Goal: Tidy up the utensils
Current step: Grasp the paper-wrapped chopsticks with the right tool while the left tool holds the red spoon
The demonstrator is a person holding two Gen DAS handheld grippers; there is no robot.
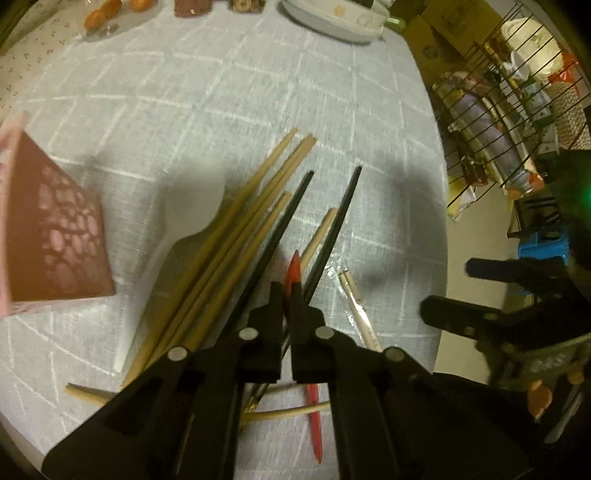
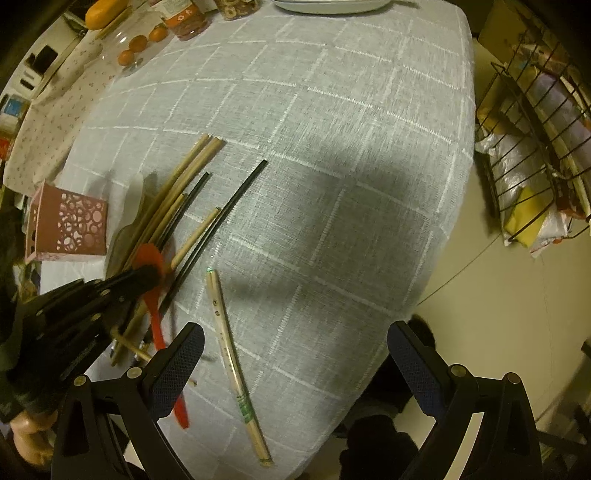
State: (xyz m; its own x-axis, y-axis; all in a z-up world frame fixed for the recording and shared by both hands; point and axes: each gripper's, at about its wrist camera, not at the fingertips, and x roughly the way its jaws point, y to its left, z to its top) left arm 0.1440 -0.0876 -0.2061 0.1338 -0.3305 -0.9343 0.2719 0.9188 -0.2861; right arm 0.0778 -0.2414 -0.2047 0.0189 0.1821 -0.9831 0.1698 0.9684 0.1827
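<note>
**Left hand-held gripper pinches the red spoon in the utensil pile**

Nearest in the left wrist view, the left hand-held gripper (image 1: 288, 291) points steeply down with its jaws drawn in narrow on the red spoon (image 1: 294, 271), gripping it at the neck just behind the bowl. The spoon's handle runs back under the gripper toward the near edge of the bench (image 1: 207, 99). The right hand-held gripper (image 2: 295, 343) hangs wide apart and holds nothing, above a wrapped pair of chopsticks (image 2: 229, 347) lying apart from the pile.

Around the spoon lie several bamboo chopsticks (image 1: 255, 206) and 2 black chopsticks (image 1: 334, 225), crossing and overlapping it. A pale flat utensil (image 1: 181, 251) sits under the bamboo ones. Further left stands the pink holder (image 1: 55, 229) with its cut-out pattern, apparently tipped toward the camera, though the lens may exaggerate this.

To do this step well, I would lift the spoon straight up first, so the handle slides clear of the sticks resting on it rather than dragging them. The grip sits far forward, so the long handle may swing; a slow carry to the holder should steady it. Lowering it handle first into the opening seems the safest entry.

Beyond, a white dish (image 1: 332, 18) and oranges (image 1: 103, 13) sit at the far edge.
</note>
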